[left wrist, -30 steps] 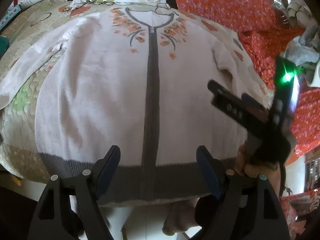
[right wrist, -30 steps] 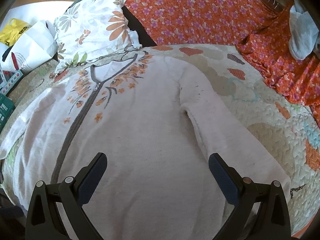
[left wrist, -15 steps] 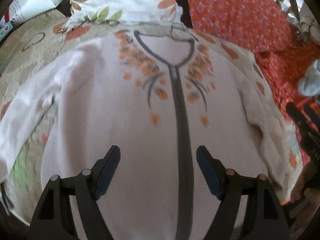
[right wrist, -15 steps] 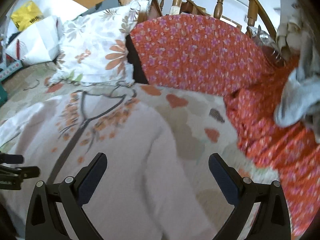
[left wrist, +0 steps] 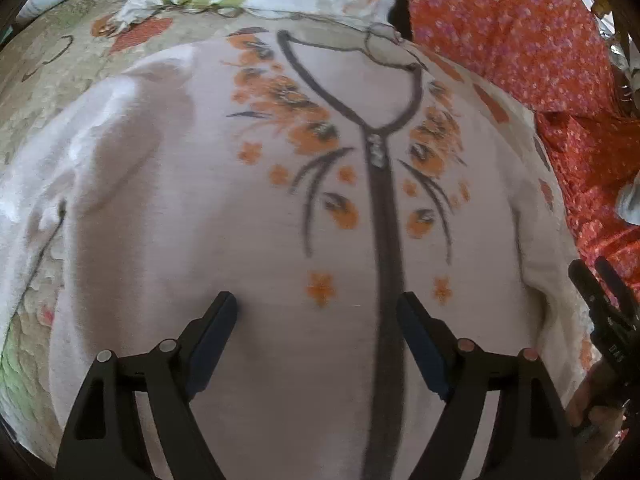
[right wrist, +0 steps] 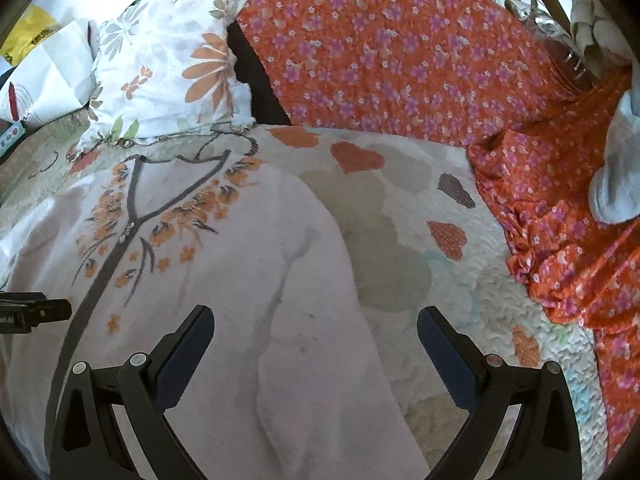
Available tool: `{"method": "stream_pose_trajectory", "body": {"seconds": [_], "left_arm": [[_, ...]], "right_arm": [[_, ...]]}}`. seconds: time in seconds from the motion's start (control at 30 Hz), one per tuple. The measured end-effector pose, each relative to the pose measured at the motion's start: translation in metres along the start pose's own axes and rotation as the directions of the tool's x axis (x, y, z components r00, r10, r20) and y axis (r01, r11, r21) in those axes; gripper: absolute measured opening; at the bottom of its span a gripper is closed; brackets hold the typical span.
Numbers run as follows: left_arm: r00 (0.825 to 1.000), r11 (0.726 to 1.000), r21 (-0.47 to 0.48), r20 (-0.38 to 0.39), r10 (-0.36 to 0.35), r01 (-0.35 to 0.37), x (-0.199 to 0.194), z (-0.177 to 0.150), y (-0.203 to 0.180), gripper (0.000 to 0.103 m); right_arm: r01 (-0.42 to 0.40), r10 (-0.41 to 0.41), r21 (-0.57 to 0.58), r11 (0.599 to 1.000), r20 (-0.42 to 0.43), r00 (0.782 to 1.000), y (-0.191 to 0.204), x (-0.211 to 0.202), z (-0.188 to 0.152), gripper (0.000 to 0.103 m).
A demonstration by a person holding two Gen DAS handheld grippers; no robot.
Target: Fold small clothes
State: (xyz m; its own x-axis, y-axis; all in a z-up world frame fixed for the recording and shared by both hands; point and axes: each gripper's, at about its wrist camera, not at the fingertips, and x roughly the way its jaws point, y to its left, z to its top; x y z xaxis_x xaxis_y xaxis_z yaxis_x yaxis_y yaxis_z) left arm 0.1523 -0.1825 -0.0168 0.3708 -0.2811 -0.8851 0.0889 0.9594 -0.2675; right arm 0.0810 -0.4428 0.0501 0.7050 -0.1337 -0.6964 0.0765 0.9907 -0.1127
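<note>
Cardigan lies flat, front up, on the quilt, collar toward the pillow. Left gripper pitched steeply down over the chest just left of the zip band, jaws opening, nothing between them. Right gripper tilted down over the sleeve, jaws wide, empty.
</note>
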Motion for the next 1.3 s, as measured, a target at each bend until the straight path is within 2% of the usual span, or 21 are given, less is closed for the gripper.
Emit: {"method": "stream_pose_trajectory", "body": {"seconds": [0.23, 0.4, 0.6, 0.8, 0.9, 0.93, 0.97, 1.0, 1.03, 1.07, 1.1, 1.13, 1.17, 1.2, 1.23, 1.27, 1.3], "left_arm": [[1.000, 0.997, 0.075, 0.001, 0.024, -0.024, 0.005, -0.004, -0.023, 0.081], [1.000, 0.994, 0.105, 0.005, 0.018, -0.019, 0.001, -0.009, -0.031, 0.081], [1.000, 0.990, 0.138, 0.012, 0.017, -0.018, -0.008, -0.024, -0.027, 0.081], [1.000, 0.988, 0.157, 0.014, 0.012, -0.015, -0.015, -0.039, -0.025, 0.081], [1.000, 0.987, 0.162, 0.016, 0.011, -0.014, -0.018, -0.045, -0.024, 0.081], [1.000, 0.986, 0.163, 0.017, 0.012, -0.014, -0.019, -0.047, -0.024, 0.081], [1.000, 0.986, 0.164, 0.017, 0.011, -0.014, -0.019, -0.048, -0.024, 0.081], [1.000, 0.986, 0.163, 0.020, 0.011, -0.015, -0.020, -0.049, -0.024, 0.081], [1.000, 0.987, 0.163, 0.024, 0.012, -0.016, -0.021, -0.049, -0.023, 0.081], [0.999, 0.987, 0.163, 0.029, 0.014, -0.018, -0.022, -0.050, -0.023, 0.081], [0.999, 0.987, 0.162, 0.036, 0.016, -0.022, -0.023, -0.051, -0.023, 0.081], [0.999, 0.987, 0.161, 0.041, 0.018, -0.025, -0.024, -0.051, -0.023, 0.081], [0.999, 0.987, 0.159, 0.047, 0.020, -0.028, -0.026, -0.051, -0.022, 0.081], [0.998, 0.987, 0.157, 0.053, 0.023, -0.031, -0.027, -0.051, -0.021, 0.081], [0.998, 0.987, 0.156, 0.057, 0.025, -0.034, -0.028, -0.052, -0.020, 0.081], [0.998, 0.987, 0.154, 0.059, 0.026, -0.035, -0.029, -0.052, -0.019, 0.081], [0.998, 0.988, 0.152, 0.060, 0.028, -0.037, -0.029, -0.052, -0.018, 0.081]], "right_arm": [[0.014, -0.014, 0.023, 1.000, -0.005, 1.000, -0.018, -0.008, 0.000, 0.103], [0.034, -0.030, 0.073, 0.997, -0.058, 0.998, -0.045, -0.003, -0.007, 0.103], [-0.036, 0.078, 0.246, 0.969, -0.167, 0.983, -0.092, 0.006, -0.033, 0.103], [-0.053, 0.123, 0.292, 0.955, -0.227, 0.966, -0.105, 0.005, -0.059, 0.102], [-0.091, 0.179, 0.302, 0.949, -0.278, 0.944, -0.102, 0.009, -0.072, 0.097], [-0.094, 0.191, 0.302, 0.949, -0.308, 0.932, -0.098, 0.012, -0.077, 0.085], [-0.104, 0.208, 0.296, 0.949, -0.346, 0.915, -0.092, 0.017, -0.083, 0.065], [-0.105, 0.205, 0.279, 0.955, -0.359, 0.911, -0.088, 0.017, -0.086, 0.057], [-0.100, 0.180, 0.235, 0.967, -0.352, 0.919, -0.080, 0.013, -0.086, 0.047], [-0.111, 0.182, 0.215, 0.970, -0.348, 0.920, -0.076, 0.009, -0.085, 0.025], [-0.118, 0.188, 0.217, 0.969, -0.338, 0.922, -0.078, 0.006, -0.082, 0.015], [-0.108, 0.183, 0.239, 0.965, -0.319, 0.930, -0.084, 0.002, -0.079, 0.010], [-0.062, 0.138, 0.249, 0.966, -0.301, 0.944, -0.092, -0.001, -0.074, 0.010], [0.058, 0.010, 0.230, 0.972, -0.284, 0.959, -0.103, -0.007, -0.068, 0.010], [0.234, -0.187, 0.168, 0.958, -0.254, 0.949, -0.110, -0.013, -0.060, 0.010], [0.380, -0.350, 0.121, 0.917, -0.210, 0.913, -0.114, -0.019, -0.055, 0.010], [0.486, -0.466, 0.100, 0.868, -0.171, 0.868, -0.116, -0.024, -0.050, 0.012]]}}
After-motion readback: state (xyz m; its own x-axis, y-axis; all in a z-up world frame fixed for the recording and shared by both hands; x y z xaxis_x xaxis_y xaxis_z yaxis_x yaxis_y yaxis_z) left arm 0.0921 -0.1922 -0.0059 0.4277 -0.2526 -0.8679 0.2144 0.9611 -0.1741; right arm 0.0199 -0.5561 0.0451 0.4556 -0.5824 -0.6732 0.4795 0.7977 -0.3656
